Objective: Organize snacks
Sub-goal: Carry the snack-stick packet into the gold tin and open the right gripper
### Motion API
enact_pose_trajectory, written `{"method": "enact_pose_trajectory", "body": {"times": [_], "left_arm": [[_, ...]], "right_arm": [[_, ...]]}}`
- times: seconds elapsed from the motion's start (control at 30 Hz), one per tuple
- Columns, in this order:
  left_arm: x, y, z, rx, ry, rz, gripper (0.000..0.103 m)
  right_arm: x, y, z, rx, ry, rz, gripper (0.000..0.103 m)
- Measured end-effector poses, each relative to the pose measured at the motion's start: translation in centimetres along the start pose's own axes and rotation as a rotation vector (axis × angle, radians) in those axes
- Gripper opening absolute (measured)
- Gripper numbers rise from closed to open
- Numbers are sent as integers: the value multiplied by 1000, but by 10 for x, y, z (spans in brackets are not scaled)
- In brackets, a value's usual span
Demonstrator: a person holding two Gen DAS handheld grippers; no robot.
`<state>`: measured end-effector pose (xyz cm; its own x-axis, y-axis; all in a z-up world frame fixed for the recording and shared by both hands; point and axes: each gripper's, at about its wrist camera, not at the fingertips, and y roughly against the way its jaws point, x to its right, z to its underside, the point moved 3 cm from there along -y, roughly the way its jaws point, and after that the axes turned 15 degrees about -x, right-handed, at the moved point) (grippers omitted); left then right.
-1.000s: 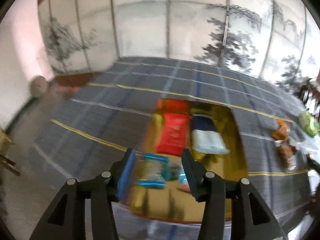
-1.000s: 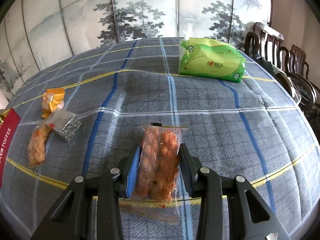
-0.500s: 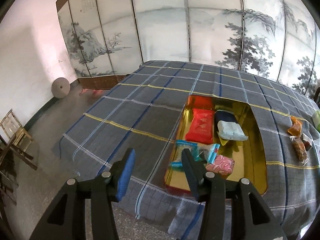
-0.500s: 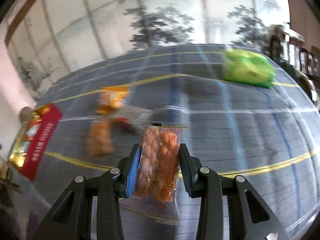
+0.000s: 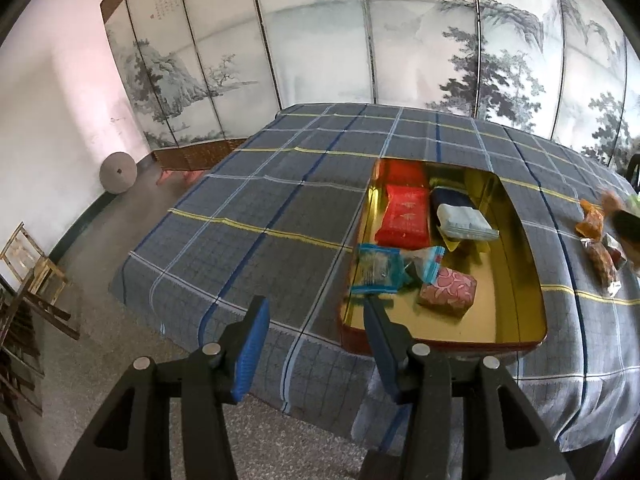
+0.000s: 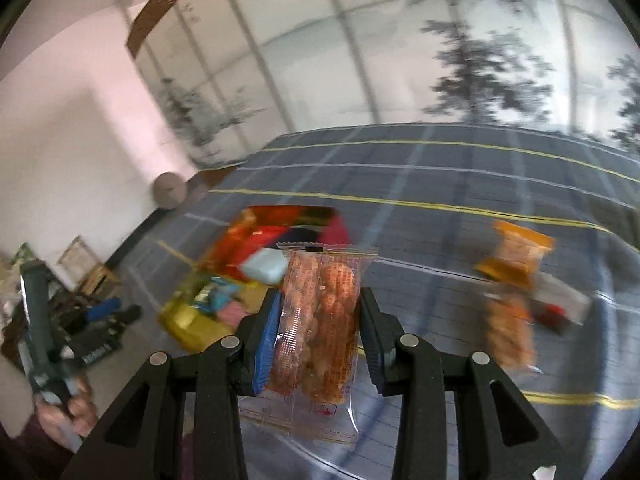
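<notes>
Right gripper point(image 6: 318, 322) clamped mid-body on clear crinkly packet of orange fried snacks point(image 6: 320, 320): light, crushable, slippery film; grip gently. Left gripper point(image 5: 316, 344) apart, empty.

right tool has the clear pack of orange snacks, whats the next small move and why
Probably carry the clear snack pack, clamped in the right tool, over the gold tray and lower it into the bare stretch near the pink packet; it hangs short of the tray.

My left gripper point(image 5: 314, 332) and right gripper point(image 6: 319, 320) share one build: black angular frames, round silver screws at the pivots, a ribbed blue pad on each left finger point(image 5: 250, 350).
</notes>
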<state>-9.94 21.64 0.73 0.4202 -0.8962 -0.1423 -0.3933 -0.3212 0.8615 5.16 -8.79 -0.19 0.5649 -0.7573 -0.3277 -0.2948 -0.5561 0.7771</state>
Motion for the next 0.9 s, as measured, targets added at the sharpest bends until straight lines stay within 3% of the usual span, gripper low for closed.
{"method": "enact_pose_trajectory", "body": {"times": [0.23,0.5,0.73,0.9], "left_arm": [[-5,1,3,-3,-10,10,51],[-18,-2,2,-11,7,24,51],[-23,-4,3,-14,9,28,51],[-27,-9,3,-23,12,33,51]], "right_arm": [[-33,-26,0,-95,82,-119,35],[-44,-67,10,-224,69,-160,35],[-47,-86,16,-258,96,-74,35],[-58,-103,3,-261,80,-43,37]]}}
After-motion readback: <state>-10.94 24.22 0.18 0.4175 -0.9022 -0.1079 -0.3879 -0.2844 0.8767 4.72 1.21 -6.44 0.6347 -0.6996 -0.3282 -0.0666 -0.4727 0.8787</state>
